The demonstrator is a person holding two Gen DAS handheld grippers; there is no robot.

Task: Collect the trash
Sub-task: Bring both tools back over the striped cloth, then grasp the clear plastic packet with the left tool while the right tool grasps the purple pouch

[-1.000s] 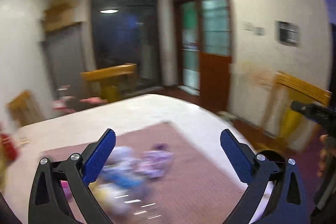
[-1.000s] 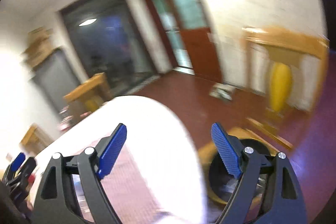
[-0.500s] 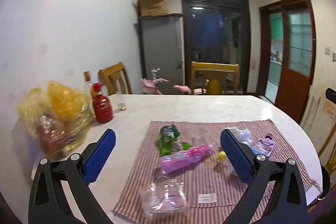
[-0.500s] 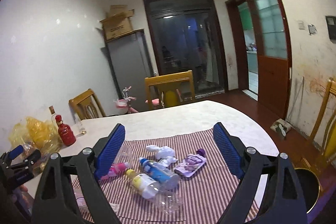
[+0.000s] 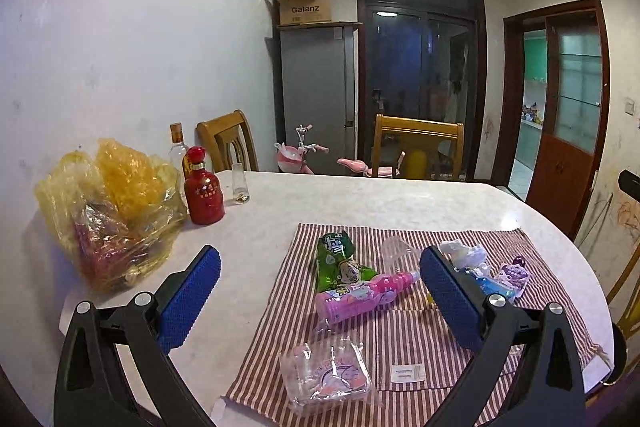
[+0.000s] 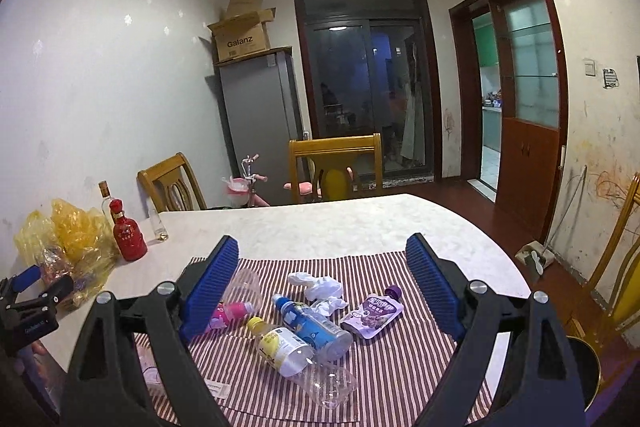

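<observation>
Trash lies on a red-striped cloth on the pale table. I see a pink bottle, a green wrapper, a clear packet, a blue-labelled bottle, a yellow-capped clear bottle, a clear cup, crumpled tissue and a purple pouch. My left gripper hovers open above the cloth's near left part. My right gripper is open above the bottles. Neither holds anything.
A yellow plastic bag, a red bottle, a clear bottle and a small glass stand at the table's left. Wooden chairs stand behind. A dark bin sits on the floor at right.
Both views have swung left from the doorway and floor onto the table and have held steady over the last half second. Both grippers stay open and empty.
</observation>
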